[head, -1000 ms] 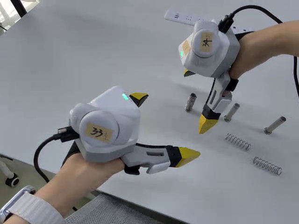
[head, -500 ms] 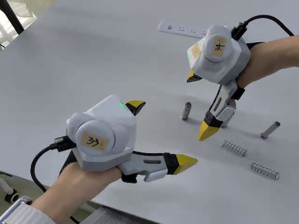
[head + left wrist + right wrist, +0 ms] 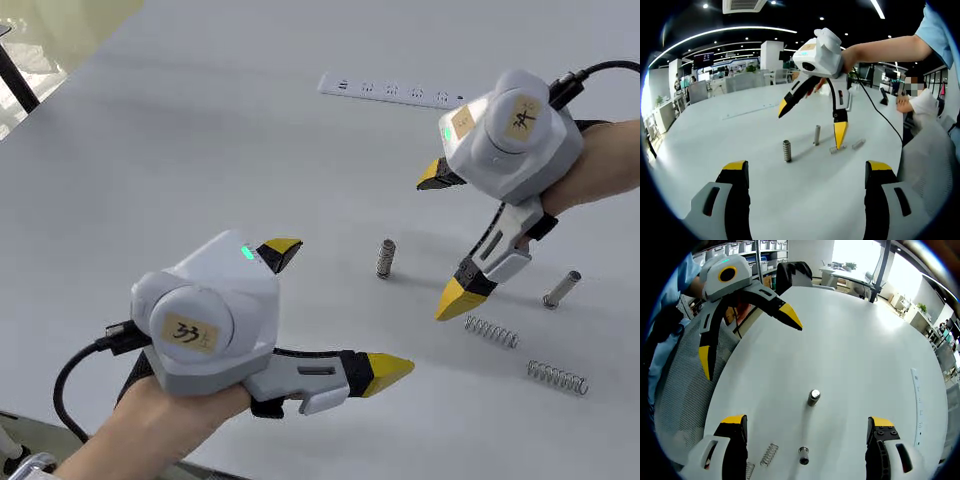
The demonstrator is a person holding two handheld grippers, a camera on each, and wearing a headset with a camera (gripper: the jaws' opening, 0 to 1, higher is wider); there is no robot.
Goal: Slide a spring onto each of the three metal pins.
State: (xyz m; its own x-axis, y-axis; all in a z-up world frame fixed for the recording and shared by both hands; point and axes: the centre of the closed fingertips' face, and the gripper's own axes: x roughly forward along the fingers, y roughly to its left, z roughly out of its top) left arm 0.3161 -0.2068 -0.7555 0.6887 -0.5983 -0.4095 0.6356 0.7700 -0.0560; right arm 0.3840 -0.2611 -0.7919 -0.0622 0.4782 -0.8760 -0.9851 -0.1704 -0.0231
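Close to the near edge of the counter (image 3: pixel 200 150), the left hand-held gripper (image 3: pixel 340 307) is hovering with its jaws spread wide and nothing between them, while a loose spring (image 3: pixel 491 331) and a second spring (image 3: pixel 557 377) are lying flat, a little apart, further toward the counter's right side. Farther in, a spring-wearing pin (image 3: pixel 385 258) is standing upright and a bare pin (image 3: pixel 561 289) is standing well to its right. Between them the right hand-held gripper (image 3: pixel 442 238) is hanging above the counter, its jaws likewise apart and empty and its lower tip pointing down near the loose spring. A white power strip (image 3: pixel 390 90) is lying toward the far edge.
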